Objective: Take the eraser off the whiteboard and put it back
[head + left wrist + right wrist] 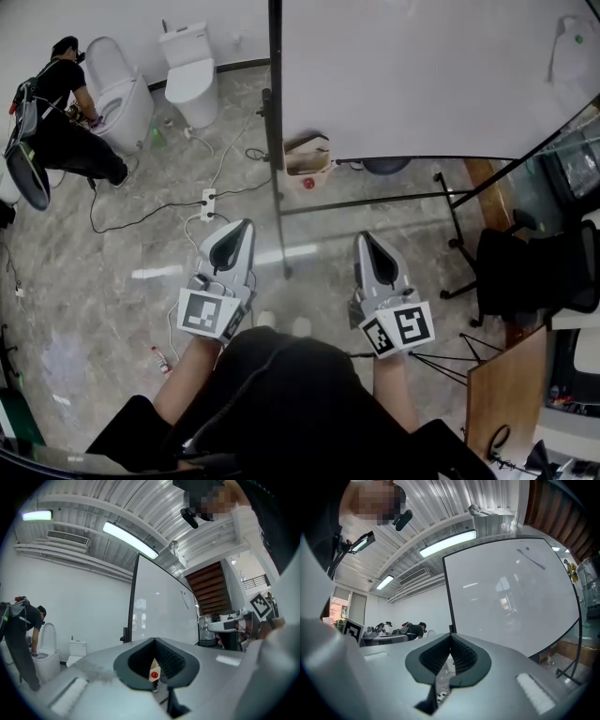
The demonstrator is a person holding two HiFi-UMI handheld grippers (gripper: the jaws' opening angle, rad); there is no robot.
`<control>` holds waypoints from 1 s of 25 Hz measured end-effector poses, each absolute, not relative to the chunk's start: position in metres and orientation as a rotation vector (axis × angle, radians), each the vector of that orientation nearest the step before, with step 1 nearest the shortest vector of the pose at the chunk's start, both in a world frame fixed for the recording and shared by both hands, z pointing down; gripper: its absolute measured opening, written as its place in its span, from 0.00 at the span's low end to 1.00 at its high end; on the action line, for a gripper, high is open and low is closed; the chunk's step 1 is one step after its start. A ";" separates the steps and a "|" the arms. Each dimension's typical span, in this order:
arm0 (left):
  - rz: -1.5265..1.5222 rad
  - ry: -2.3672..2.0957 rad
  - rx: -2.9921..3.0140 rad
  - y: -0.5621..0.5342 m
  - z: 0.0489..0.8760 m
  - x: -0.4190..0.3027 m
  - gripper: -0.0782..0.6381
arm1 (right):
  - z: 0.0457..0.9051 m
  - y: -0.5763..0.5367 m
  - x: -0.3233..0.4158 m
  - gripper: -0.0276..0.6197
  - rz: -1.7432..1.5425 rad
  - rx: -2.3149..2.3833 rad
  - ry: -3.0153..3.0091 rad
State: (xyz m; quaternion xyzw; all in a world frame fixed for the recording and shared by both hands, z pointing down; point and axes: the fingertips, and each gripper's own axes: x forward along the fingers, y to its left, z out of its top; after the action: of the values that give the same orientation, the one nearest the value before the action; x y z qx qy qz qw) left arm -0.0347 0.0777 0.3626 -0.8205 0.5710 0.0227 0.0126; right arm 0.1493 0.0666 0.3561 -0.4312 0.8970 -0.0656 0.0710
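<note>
With left tongs [246,227] and right tongs [362,237] both closed and empty, raise the right pair toward the eraser [570,45] near the whiteboard's [422,84] top right corner, opening before contact.

The grey left tool [244,227] and right tool [363,238] bear black-and-white marker cubes [208,314]; the person wears black.
</note>
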 end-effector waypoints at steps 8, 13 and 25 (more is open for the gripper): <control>0.045 1.840 -2.531 0.085 0.373 -0.021 0.12 | 0.367 0.058 0.146 0.06 -0.240 -1.229 2.738; -0.006 1.890 -2.518 0.078 0.379 -0.029 0.12 | 0.370 0.050 0.139 0.06 -0.259 -1.194 2.760; 0.017 1.801 -2.587 0.016 0.382 -0.053 0.12 | 0.380 0.000 0.100 0.06 -0.274 -1.259 2.752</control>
State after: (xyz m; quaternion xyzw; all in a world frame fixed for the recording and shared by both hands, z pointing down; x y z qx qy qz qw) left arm -0.0534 0.0156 0.3819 -0.8207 0.5714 0.0053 -0.0051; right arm 0.1002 -0.0004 0.3803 -0.4139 0.9044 -0.0900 0.0516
